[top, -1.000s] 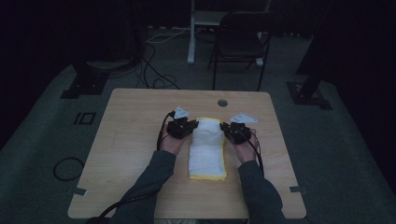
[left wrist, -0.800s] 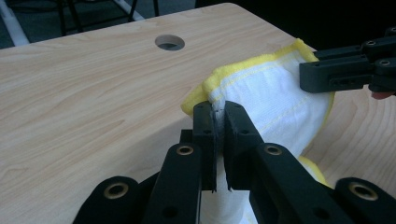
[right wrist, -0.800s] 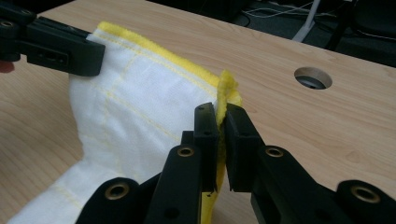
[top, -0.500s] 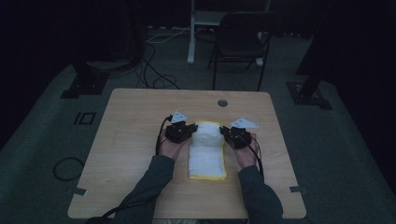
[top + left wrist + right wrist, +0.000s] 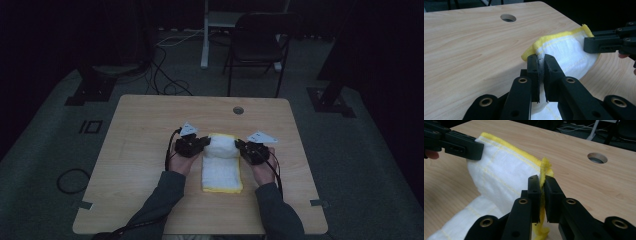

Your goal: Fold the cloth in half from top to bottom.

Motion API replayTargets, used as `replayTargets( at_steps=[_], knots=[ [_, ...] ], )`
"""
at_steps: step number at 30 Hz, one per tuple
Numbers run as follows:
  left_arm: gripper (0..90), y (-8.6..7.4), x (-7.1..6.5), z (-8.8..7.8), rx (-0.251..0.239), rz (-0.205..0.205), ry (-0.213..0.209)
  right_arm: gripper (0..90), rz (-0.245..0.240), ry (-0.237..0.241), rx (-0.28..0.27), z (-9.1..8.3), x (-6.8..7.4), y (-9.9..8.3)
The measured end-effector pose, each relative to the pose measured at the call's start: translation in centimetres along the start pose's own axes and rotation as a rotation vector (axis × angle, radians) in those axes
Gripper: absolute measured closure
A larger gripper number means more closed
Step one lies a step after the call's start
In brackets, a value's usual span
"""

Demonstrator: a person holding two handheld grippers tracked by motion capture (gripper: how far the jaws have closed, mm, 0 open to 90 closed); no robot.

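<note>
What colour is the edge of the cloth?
Yellow, around a white cloth; the right gripper view shows it best.

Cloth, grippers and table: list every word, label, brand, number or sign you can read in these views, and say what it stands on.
None: the white cloth with yellow edging, the left gripper, the right gripper and the wooden table carry no readable text.
</note>
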State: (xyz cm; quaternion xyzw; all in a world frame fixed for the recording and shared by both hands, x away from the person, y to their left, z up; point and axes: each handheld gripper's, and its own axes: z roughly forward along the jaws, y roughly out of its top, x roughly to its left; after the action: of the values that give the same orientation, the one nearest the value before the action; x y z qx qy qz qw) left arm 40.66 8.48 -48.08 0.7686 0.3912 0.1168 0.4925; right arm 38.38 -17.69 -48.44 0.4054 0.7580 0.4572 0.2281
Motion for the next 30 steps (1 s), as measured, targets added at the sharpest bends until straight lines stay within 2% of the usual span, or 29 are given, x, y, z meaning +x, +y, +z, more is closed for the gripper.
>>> replayTargets(
  at_steps=[9, 30],
  knots=[
    [84.7, -1.0, -0.1, -0.4, -0.005, -0.020, -0.012, 84.2, -0.007, 0.004, -0.002, -0.4, 0.7, -0.7],
    [84.5, -2.4, -0.7, -1.2, -0.022, -0.038, -0.029, 84.4, -0.021, 0.014, -0.011, -1.2, 1.5, -1.6]
  ],
)
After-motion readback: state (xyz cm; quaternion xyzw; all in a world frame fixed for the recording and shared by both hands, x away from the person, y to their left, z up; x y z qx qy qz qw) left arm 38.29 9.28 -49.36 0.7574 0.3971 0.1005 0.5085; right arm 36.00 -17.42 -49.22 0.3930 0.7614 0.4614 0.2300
